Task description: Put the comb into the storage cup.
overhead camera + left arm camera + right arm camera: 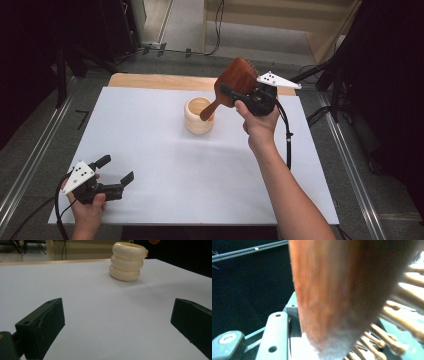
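A reddish-brown wooden paddle hairbrush (234, 76) hangs tilted above the table, and my right gripper (228, 93) is shut on its head near the neck. Its handle slopes down-left, with the tip at the rim of a cream ribbed cup (198, 122). Close up in the right gripper view, the brush back (332, 290) is blurred, with wooden bristles (392, 340) at the right and one finger (275, 335) at the left. My left gripper (117, 169) rests open near the front left corner, with nothing between its fingers. From the left gripper (117, 322), the cup (128, 261) stands upright farther off.
A white sheet (165, 170) covers the table, and a strip of bare wood (150, 80) shows along the back edge. Dark stands and cables lie beyond the table at both sides. A black cable (288, 140) trails from the right gripper along the forearm.
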Available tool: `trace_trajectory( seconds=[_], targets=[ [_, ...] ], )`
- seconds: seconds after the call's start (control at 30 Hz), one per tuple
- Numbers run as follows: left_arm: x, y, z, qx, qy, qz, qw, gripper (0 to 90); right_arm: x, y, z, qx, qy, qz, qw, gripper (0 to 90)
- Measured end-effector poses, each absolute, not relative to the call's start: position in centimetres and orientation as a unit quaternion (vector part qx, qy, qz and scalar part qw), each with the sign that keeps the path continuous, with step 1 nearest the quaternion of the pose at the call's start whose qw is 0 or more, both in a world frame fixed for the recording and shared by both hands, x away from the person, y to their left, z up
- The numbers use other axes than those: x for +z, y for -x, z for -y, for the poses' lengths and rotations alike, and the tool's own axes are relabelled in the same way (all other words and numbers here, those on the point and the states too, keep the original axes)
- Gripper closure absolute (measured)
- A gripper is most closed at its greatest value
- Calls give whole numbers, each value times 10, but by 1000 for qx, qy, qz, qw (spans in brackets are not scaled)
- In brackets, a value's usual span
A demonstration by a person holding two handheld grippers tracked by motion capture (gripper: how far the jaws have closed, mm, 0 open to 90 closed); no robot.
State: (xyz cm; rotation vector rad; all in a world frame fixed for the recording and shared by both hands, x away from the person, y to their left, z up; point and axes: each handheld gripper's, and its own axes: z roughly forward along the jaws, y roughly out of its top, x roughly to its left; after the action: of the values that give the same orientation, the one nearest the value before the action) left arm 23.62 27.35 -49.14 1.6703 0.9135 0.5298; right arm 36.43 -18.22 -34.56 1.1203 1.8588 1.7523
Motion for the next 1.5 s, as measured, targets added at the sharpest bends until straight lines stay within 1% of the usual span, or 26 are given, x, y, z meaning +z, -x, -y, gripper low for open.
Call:
trace_trajectory(
  seconds=[1.03, 1.5],
  targets=[
    [-491, -237, -273, 224, -709, -383, 549, 0, -358, -400, 176, 613, -420, -643, 185, 503],
    [-491, -237, -273, 223, -709, -381, 550, 0, -378, -412, 159, 594, -426, -653, 198, 502]
  ],
)
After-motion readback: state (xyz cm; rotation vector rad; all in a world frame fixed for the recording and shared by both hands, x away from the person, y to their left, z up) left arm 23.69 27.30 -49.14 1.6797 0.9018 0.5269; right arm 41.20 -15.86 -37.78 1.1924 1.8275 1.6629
